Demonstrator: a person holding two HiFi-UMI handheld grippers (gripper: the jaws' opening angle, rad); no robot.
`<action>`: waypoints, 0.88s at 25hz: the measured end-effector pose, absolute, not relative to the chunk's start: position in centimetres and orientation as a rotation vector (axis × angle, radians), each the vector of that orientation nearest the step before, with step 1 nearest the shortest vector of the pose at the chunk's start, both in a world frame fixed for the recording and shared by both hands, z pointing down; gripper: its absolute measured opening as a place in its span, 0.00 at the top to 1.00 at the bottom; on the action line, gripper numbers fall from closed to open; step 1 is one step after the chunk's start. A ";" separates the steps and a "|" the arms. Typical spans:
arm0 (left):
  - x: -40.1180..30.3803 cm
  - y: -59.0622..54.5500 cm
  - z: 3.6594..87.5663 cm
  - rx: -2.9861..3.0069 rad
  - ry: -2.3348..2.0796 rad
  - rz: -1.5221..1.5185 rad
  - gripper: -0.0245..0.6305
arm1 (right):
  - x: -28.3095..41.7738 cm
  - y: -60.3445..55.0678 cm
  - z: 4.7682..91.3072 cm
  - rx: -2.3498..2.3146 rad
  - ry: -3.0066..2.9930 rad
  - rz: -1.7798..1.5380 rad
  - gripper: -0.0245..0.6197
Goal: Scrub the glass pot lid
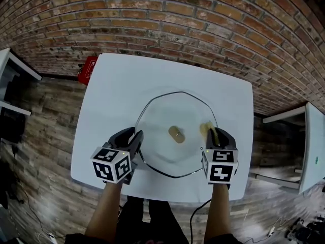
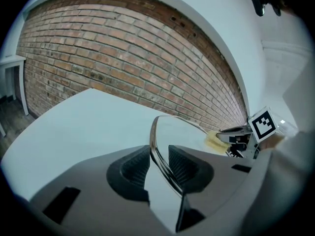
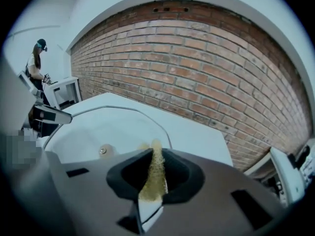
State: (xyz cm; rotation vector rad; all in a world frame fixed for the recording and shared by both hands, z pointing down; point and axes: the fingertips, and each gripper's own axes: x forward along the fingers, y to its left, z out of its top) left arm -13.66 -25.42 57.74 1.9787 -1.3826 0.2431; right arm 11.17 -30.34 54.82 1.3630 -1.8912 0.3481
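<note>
A clear glass pot lid [image 1: 167,111] with a steel rim and a small knob [image 1: 176,134] lies on the white table [image 1: 127,80]. My left gripper [image 1: 137,139] is at the lid's near left edge. In the left gripper view the rim [image 2: 155,141] runs between its pads, so the left gripper [image 2: 158,163] is shut on the rim. My right gripper [image 1: 217,136] is over the lid's right side, shut on a thin yellow sponge [image 1: 208,130]. In the right gripper view the sponge [image 3: 155,173] stands pinched between the pads, above the glass [image 3: 113,127].
A red object [image 1: 87,69] sits by the table's far left corner. A brick wall runs behind the table. White furniture stands to the left [image 1: 10,70] and right [image 1: 310,146] on the wooden floor. A person [image 3: 35,63] stands far off in the right gripper view.
</note>
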 end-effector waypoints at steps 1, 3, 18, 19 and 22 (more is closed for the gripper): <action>-13.7 -25.4 57.7 1.979 -1.382 0.243 0.78 | 11.4 -30.4 54.6 1.373 -1.892 0.348 0.87; -13.7 -25.4 57.8 1.978 -1.380 0.246 0.78 | 10.5 -30.3 53.5 1.379 -1.931 0.328 0.87; -13.6 -25.3 57.7 1.979 -1.370 0.247 0.78 | -7.0 -20.9 52.7 0.909 -2.305 0.463 0.87; -13.6 -25.3 57.7 1.979 -1.370 0.247 0.78 | -6.8 -21.0 53.2 0.910 -2.291 0.462 0.87; -13.8 -25.3 57.8 1.977 -1.370 0.249 0.78 | -5.5 -21.7 54.3 0.928 -2.245 0.465 0.87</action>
